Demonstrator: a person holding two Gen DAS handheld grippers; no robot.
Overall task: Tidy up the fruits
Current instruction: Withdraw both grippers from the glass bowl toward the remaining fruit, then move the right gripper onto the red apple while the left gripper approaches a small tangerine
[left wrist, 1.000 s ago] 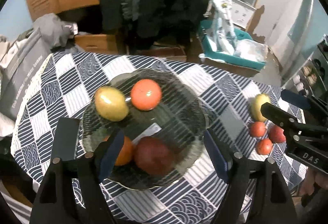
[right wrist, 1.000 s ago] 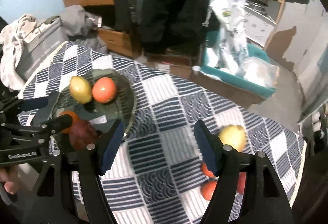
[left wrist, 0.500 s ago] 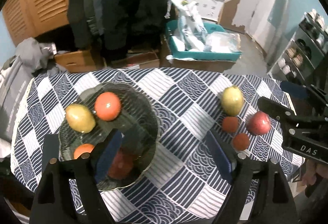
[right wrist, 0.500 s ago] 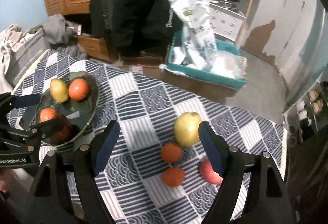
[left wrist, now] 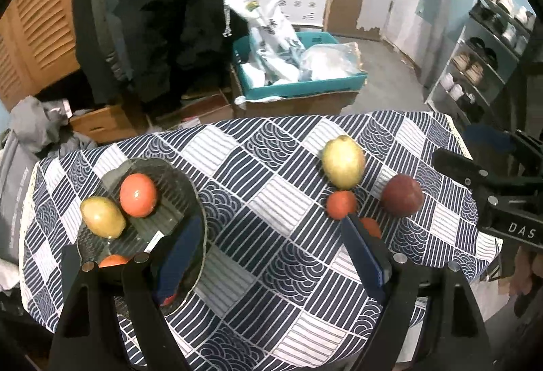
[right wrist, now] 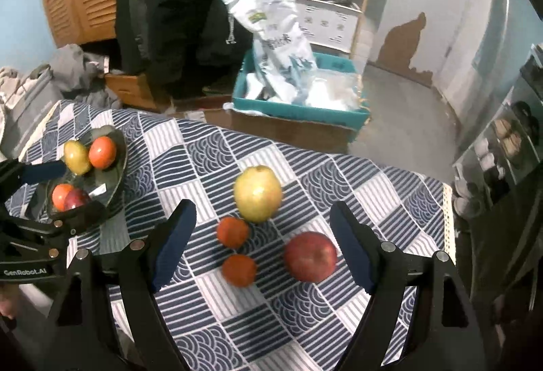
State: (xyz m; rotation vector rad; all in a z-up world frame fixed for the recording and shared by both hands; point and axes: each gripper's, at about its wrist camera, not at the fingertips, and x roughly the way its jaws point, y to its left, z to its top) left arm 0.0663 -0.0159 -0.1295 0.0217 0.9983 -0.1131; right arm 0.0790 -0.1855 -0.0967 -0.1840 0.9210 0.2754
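Observation:
A glass plate (left wrist: 176, 172) at the table's left holds a yellow fruit (left wrist: 101, 216), an orange one (left wrist: 138, 195) and two more, mostly hidden behind my left finger. Loose on the checked cloth to the right lie a yellow-green fruit (right wrist: 258, 194), two small orange fruits (right wrist: 232, 232) (right wrist: 239, 270) and a red apple (right wrist: 310, 256). My left gripper (left wrist: 271, 235) hangs open above the cloth between plate and loose fruits, holding nothing. My right gripper (right wrist: 263, 218) hovers over the loose fruits. Its jaws are opening and its pads touch none of them.
The patterned tablecloth (left wrist: 271, 167) covers a small table whose far edge drops to the floor. Beyond stand a teal crate (right wrist: 298, 106) with white bags, cardboard boxes, a wooden shelf and dark hanging coats. A shoe rack (left wrist: 488, 58) stands at the right.
Both grippers have swung right, away from the plate toward the loose fruits. The left one has left the plate's red fruit behind, and the right jaws now stand wider.

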